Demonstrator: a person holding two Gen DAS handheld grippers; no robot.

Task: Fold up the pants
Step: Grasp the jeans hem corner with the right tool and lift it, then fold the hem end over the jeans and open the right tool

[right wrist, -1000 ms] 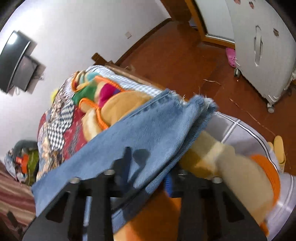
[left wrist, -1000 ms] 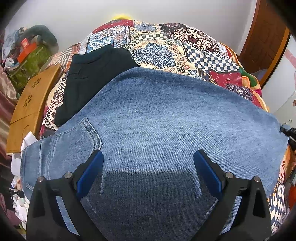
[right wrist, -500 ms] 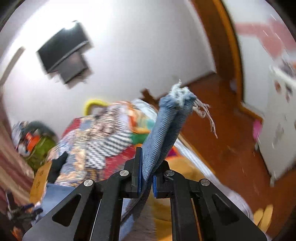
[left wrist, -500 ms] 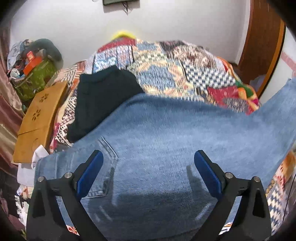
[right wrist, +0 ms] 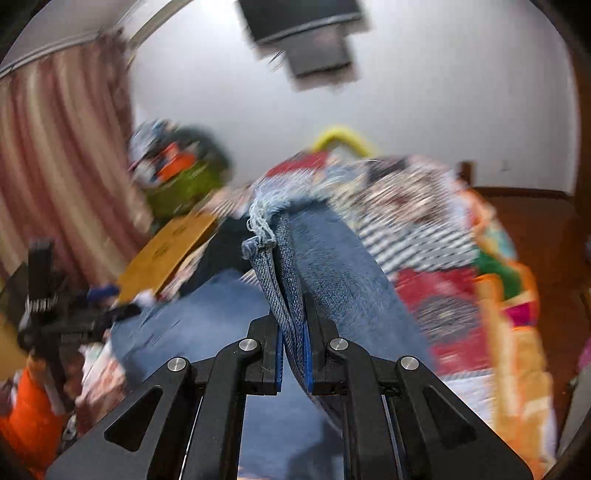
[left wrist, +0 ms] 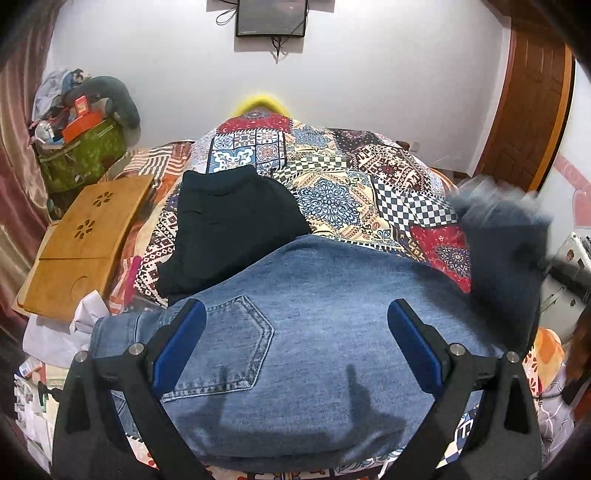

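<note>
Blue jeans (left wrist: 325,332) lie spread on a patchwork bedspread (left wrist: 332,173), back pocket up at the near left. My left gripper (left wrist: 295,332) hovers above them, open wide, with nothing between its fingers. My right gripper (right wrist: 293,332) is shut on the frayed leg hems of the jeans (right wrist: 280,254), which stand up out of its pads. In the left wrist view the lifted leg end (left wrist: 506,251) shows as a dark blur at the right. The left gripper (right wrist: 99,314) appears blurred at the left of the right wrist view.
Folded black pants (left wrist: 229,225) lie on the bed beyond the jeans. A wooden lap tray (left wrist: 85,243) and a green bag (left wrist: 81,151) of clutter sit at the left. A wall screen (left wrist: 271,16) hangs above. A wooden door (left wrist: 528,107) stands at the right.
My right gripper lifted the jeans' leg hems off the bed's right end, rolled upright and swung them toward the waist. The left gripper rose and tilted up, showing more wall.
</note>
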